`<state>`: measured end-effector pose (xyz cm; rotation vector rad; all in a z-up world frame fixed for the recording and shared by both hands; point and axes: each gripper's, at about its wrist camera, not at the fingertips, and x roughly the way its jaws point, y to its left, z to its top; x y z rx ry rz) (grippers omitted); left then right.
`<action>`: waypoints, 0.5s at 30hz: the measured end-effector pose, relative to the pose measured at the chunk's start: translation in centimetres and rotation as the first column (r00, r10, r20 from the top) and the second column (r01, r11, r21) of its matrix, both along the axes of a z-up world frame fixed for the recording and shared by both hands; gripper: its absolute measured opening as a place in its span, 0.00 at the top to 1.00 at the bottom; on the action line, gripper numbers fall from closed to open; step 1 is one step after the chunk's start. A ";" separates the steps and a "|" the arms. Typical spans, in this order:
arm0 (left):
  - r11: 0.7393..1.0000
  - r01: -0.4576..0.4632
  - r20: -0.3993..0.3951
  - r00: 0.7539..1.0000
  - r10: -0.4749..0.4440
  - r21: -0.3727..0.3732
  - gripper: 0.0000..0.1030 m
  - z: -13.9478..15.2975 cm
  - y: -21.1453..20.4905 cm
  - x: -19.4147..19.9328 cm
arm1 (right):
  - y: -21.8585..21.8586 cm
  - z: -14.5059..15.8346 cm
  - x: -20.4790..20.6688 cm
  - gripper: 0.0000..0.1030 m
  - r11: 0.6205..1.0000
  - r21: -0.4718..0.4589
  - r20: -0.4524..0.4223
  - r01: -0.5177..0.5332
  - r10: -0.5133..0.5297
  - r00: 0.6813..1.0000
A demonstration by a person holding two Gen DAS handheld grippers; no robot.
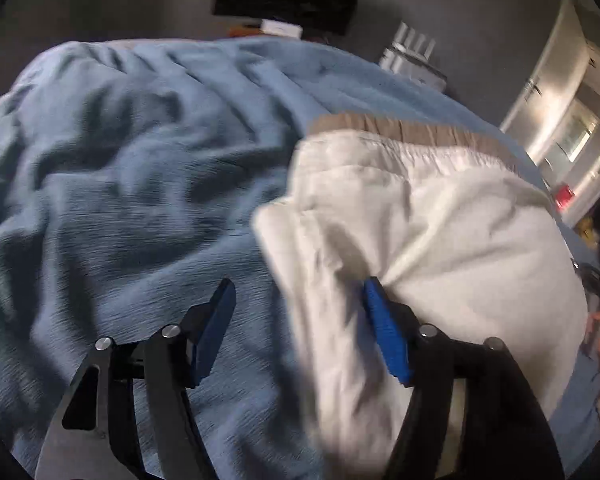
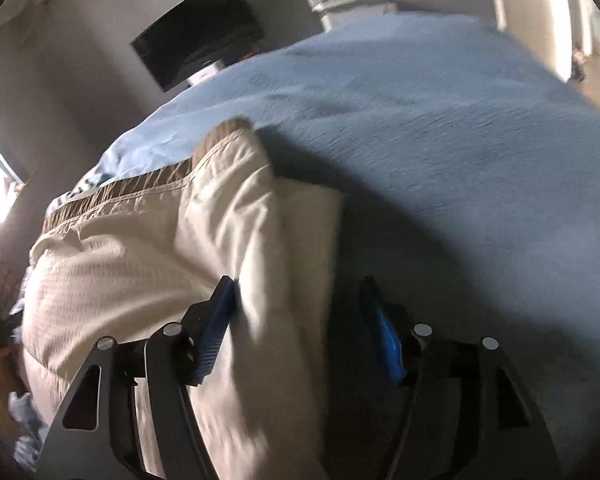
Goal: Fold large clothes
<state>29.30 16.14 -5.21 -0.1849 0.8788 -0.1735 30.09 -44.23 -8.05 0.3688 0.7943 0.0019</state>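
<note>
Pants (image 1: 440, 216), cream-coloured with a tan elastic waistband (image 1: 412, 132), are lying on a bed covered by a blue blanket (image 1: 132, 184). They look folded lengthwise, one half on top of the other, with the lower layer peeking out along one edge in both views. The waistband end points away toward the far wall.

Left tongs (image 1: 300, 292) are spread, nothing pinched. The right-hand blue pad (image 1: 384, 332) sits against or just over the edge of the cream fabric, hard to say if it's actually touching since the picture is smeared; the other pad (image 1: 216, 328) hangs over bare blanket.

Right tongs (image 2: 296, 292) are spread too. The left pad (image 2: 216, 332) is over the pants, the right pad (image 2: 384, 336) is over the shadowy blanket beside them, and the long edge of the fabric runs between the two. The pads aren't squeezing it.

The blanket is pretty rumpled on the side away from the pants and smoother on the other side. Beyond the bed there's a dark TV screen (image 2: 200, 44) against a grey wall and something white with upright slats (image 1: 414, 56) near it, too blurry to name. A bright doorway (image 1: 572, 136) is off to one side.
</note>
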 end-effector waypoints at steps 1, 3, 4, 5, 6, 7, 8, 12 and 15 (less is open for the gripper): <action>1.000 -0.018 0.022 1.000 0.018 0.004 0.42 0.7 0.3 -1.1 | 0.3 1.0 -1.2 0.40 0.998 -0.055 0.009 0.030 -0.030 1.000; 0.999 -0.039 0.080 0.996 0.038 0.009 0.42 2.4 0.1 -4.3 | 1.5 3.4 -4.1 0.40 0.985 -0.166 0.059 0.038 -0.028 0.998; 0.999 -0.034 0.113 0.993 0.031 0.029 0.42 3.4 -0.7 -6.4 | 2.8 4.5 -5.7 0.40 0.974 -0.224 0.088 0.016 0.004 0.996; 0.999 -0.019 0.129 0.992 0.013 0.048 0.42 3.9 -1.6 -7.4 | 4.0 5.0 -6.9 0.40 0.963 -0.271 0.101 -0.008 0.037 0.994; 0.997 0.011 0.138 0.990 -0.021 0.072 0.42 4.2 -3.0 -8.7 | 5.8 5.5 -7.9 0.38 0.948 -0.314 0.108 -0.055 0.093 0.990; 0.995 0.042 0.138 0.989 -0.054 0.093 0.41 4.3 -4.5 -9.7 | 7.8 5.6 -8.6 0.35 0.933 -0.341 0.091 -0.117 0.157 0.983; 0.987 0.100 0.119 0.986 -0.115 0.125 0.41 3.9 -6.6 -11.2 | 9.4 5.3 -9.2 0.34 0.917 -0.363 0.060 -0.167 0.202 0.978; 0.944 0.194 0.021 0.978 -0.207 0.266 0.38 0.3 -10.7 -12.0 | 10.9 1.6 -11.9 0.34 0.903 -0.323 -0.085 -0.284 0.271 0.959; 0.951 0.183 -0.028 0.983 -0.182 0.251 0.38 -1.7 -9.7 -11.8 | 8.0 -0.8 -11.8 0.34 0.934 -0.284 -0.164 -0.219 0.177 0.970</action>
